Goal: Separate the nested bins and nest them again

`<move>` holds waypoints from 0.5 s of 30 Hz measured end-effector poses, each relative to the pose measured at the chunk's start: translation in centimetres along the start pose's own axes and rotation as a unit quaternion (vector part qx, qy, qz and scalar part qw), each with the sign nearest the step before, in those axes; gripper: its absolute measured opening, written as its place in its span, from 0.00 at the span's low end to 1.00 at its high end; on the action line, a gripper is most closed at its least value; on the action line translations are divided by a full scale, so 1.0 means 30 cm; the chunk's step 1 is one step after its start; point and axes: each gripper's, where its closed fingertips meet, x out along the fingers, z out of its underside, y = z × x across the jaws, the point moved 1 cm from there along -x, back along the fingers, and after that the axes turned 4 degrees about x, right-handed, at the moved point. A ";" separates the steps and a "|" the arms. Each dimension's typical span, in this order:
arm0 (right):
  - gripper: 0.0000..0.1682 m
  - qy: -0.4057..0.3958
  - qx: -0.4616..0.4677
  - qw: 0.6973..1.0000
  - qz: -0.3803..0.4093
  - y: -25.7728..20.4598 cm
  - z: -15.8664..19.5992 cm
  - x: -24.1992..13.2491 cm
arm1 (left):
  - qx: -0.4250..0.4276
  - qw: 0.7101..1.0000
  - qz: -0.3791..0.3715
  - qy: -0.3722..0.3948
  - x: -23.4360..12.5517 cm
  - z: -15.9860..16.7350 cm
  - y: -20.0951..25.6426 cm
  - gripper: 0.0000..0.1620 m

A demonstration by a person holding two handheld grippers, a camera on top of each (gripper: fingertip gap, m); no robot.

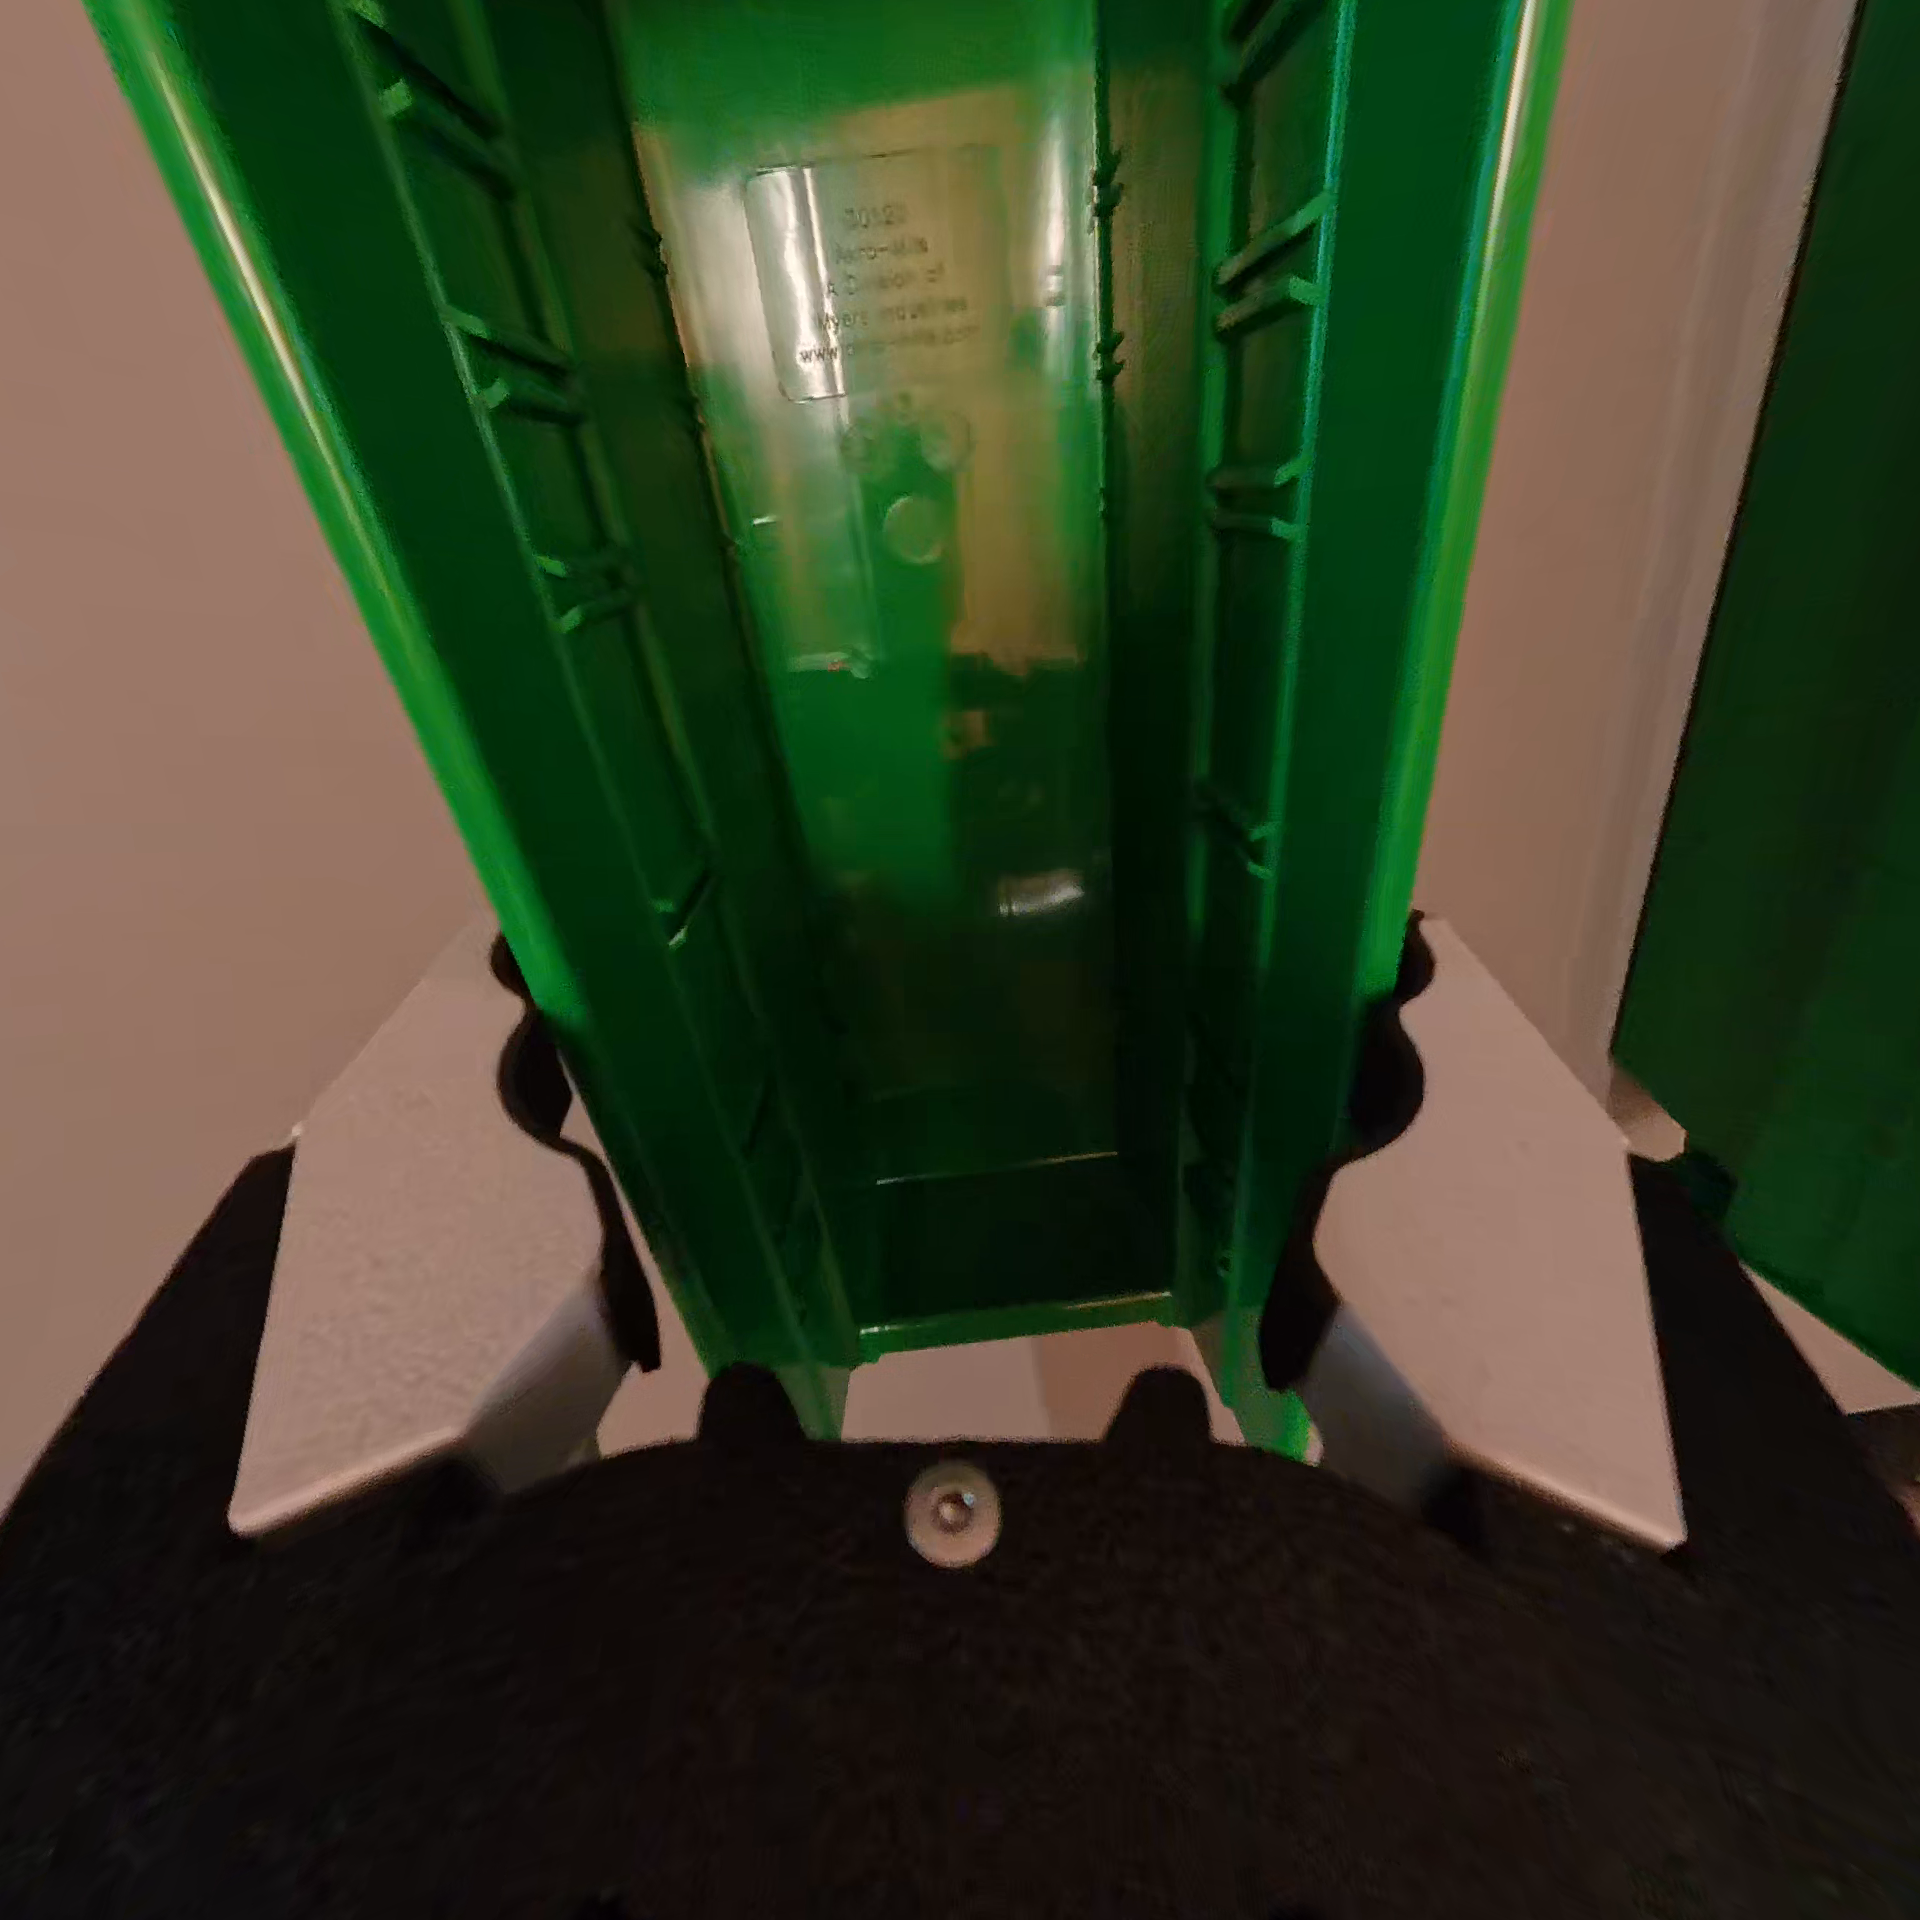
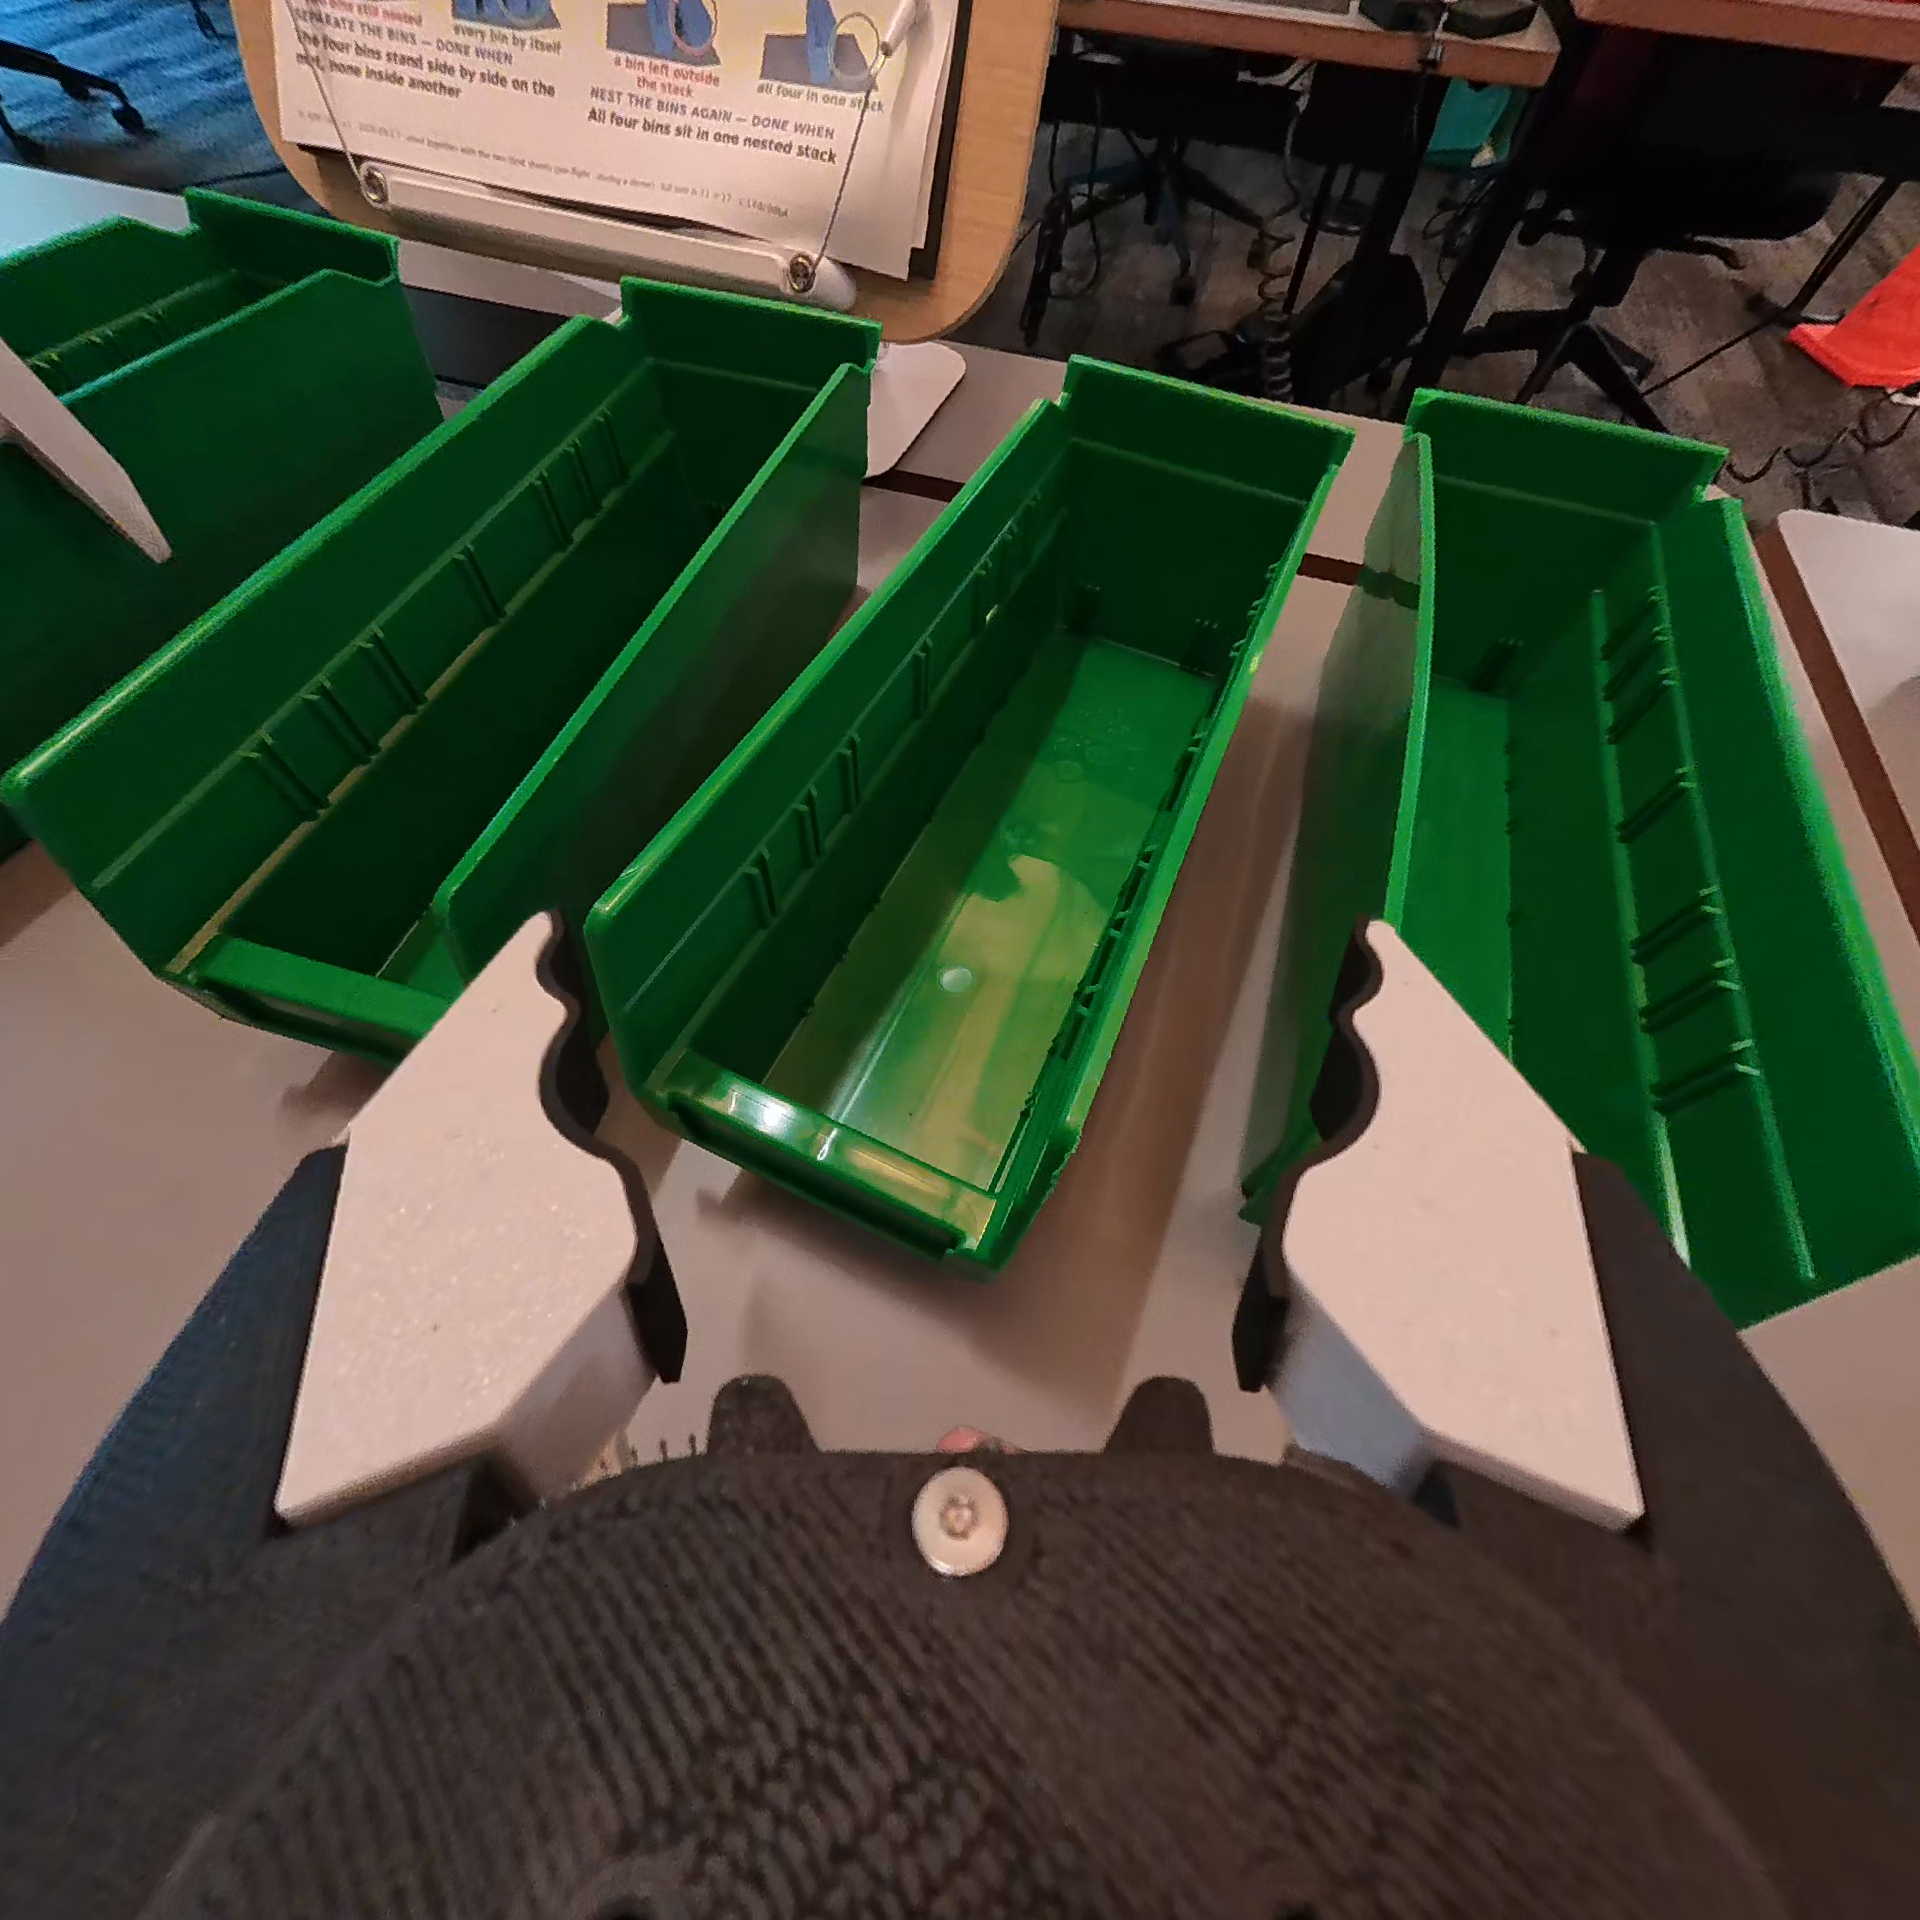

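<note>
Several long green bins stand apart, side by side, on a grey table (image 2: 914,1340). My left gripper (image 1: 956,997) is shut on the sides of the far-left bin (image 1: 894,520), looking into its open top; one of its grey fingers (image 2: 73,457) shows at that bin (image 2: 229,416) in the right wrist view. My right gripper (image 2: 961,997) is open and empty, hovering over the near end of the middle bin (image 2: 1039,790). A second bin (image 2: 416,675) lies to its left, and another (image 2: 1558,831) to its right.
A neighbouring green bin (image 1: 1787,727) shows at the right edge of the left wrist view. An instruction sheet on a stand (image 2: 623,125) stands behind the bins. Beyond the table's far edge are desks, chairs and cables (image 2: 1455,208). Another table's corner (image 2: 1860,623) is at right.
</note>
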 end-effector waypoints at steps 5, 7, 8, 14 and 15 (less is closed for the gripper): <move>0.83 -0.003 0.002 1.000 0.001 0.003 0.005 0.006 | 0.005 1.000 -0.009 0.001 -0.008 -0.002 0.004 0.88; 0.83 -0.004 0.003 1.000 0.001 0.004 0.007 0.007 | 0.005 1.000 -0.004 -0.005 -0.016 0.003 0.004 0.81; 0.83 -0.004 0.002 1.000 0.001 0.004 0.007 0.007 | 0.002 1.000 0.000 -0.011 -0.018 0.009 0.004 0.80; 0.82 -0.002 0.003 1.000 0.003 0.011 0.005 0.002 | -0.028 0.999 0.021 -0.030 -0.028 0.037 0.012 0.75; 0.82 -0.003 0.005 1.000 0.002 0.012 0.007 0.003 | -0.034 0.999 0.026 -0.030 -0.033 0.038 0.015 0.74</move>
